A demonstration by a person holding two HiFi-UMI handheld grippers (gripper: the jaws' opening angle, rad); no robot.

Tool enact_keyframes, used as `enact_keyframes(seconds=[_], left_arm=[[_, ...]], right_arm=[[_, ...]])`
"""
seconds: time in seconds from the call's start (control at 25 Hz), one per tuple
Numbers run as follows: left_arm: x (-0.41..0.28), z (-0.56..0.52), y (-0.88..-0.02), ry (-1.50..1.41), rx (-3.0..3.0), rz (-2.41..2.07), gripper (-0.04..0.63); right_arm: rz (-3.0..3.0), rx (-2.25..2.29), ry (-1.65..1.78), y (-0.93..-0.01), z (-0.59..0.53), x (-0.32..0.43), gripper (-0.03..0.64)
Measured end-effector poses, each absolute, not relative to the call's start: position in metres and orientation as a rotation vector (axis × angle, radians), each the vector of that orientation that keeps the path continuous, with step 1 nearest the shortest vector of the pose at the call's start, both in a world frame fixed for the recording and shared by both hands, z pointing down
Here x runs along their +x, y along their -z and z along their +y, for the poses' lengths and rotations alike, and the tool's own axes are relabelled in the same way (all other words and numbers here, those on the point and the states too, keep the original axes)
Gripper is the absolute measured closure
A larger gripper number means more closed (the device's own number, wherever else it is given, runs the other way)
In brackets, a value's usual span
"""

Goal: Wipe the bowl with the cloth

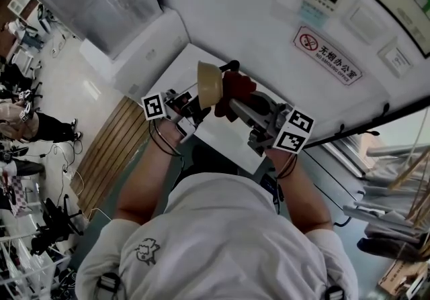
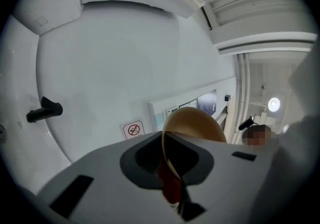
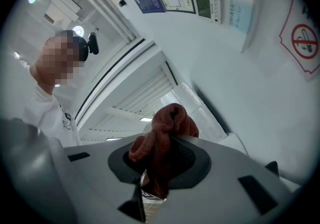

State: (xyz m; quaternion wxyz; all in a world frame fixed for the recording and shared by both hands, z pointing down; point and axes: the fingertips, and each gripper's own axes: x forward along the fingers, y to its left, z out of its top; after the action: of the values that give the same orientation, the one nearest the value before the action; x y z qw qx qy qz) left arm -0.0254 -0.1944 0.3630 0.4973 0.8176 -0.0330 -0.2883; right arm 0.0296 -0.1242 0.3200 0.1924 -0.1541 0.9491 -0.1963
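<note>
Bowl (image 1: 209, 84) — tan, tipped on its side and raised above the white table (image 1: 225, 136), its rim clamped between the closed jaws of the left gripper (image 2: 172, 178). Cloth (image 1: 236, 90) — rust-red, bunched, just to the right of the bowl, contact with it not discernible, and pinched tight in the jaws of the right gripper (image 3: 155, 168). No-smoking sign (image 1: 329, 56) on the wall, beyond the bowl and to its right.

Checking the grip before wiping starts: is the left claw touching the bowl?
Touching. The left gripper view shows the left claw shut on the rim of the bowl, with the thin edge pinched between the two jaws.
</note>
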Motion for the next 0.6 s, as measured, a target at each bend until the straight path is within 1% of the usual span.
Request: enact_keyframes(seconds=[0.24,0.44,0.6], left_arm=[[-0.008,-0.177,-0.365,0.637,2.006,-0.015,0.571],[-0.013,-0.179,-0.359,0.671,2.006,-0.009,0.574],[-0.022,-0.186,-0.353,0.695,2.017,-0.019,0.574]], right_arm=[[2.651,-0.464,0.471,-0.298,-0.139,0.043,0.529],[2.643,-0.486,0.549,-0.319,-0.148,0.041,0.529],[2.61,-0.373,0.617,-0.325,-0.131,0.03,0.529]])
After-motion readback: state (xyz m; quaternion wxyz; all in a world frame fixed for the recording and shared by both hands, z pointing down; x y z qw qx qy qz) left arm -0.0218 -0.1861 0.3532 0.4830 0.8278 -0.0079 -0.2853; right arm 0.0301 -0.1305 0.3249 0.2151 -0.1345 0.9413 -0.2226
